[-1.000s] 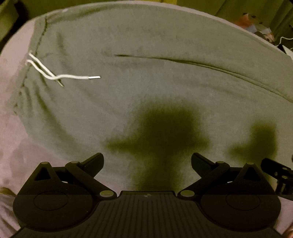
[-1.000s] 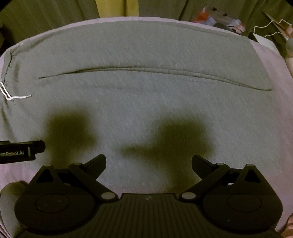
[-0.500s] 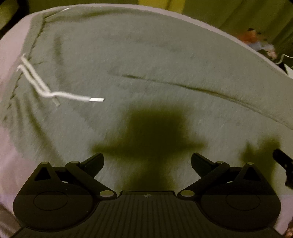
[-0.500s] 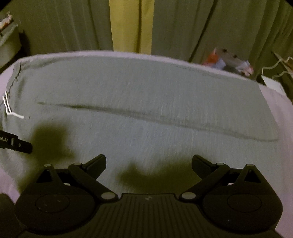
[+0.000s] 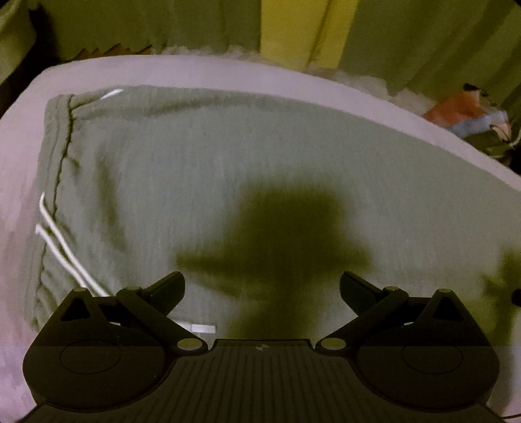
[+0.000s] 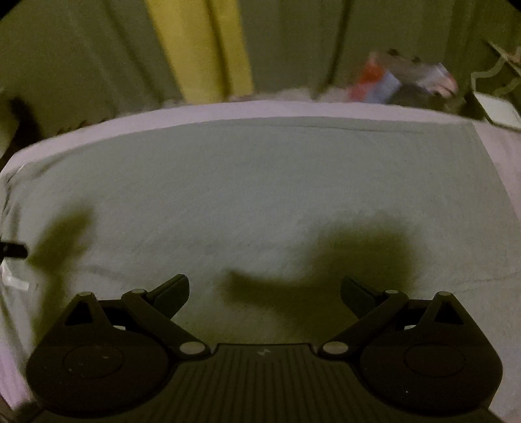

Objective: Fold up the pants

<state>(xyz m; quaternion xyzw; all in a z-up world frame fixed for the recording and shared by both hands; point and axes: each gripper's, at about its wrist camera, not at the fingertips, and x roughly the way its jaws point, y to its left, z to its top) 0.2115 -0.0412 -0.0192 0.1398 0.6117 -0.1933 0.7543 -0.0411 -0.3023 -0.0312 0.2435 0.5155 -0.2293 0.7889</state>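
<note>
Grey-green sweatpants [image 5: 228, 169] lie flat on a pale purple surface [image 5: 162, 70], waistband at the left with white drawstrings [image 5: 62, 250]. They also fill the right wrist view [image 6: 260, 195]. My left gripper [image 5: 262, 286] is open and empty, above the pants near the waistband; one drawstring tip lies just below its left finger. My right gripper [image 6: 264, 288] is open and empty, above the leg part. A tip of the left gripper [image 6: 13, 250] shows at the left edge of the right wrist view.
Green curtains with a yellow strip [image 5: 302, 29] hang behind the surface. A pile of coloured clutter [image 6: 403, 81] lies past the far right edge, and a white object [image 6: 498, 109] stands further right.
Both cameras have tilted up and pulled back: the far edge of the surface and the curtains now show. The drawstrings have shifted down toward my left gripper. Both grippers stay open.
</note>
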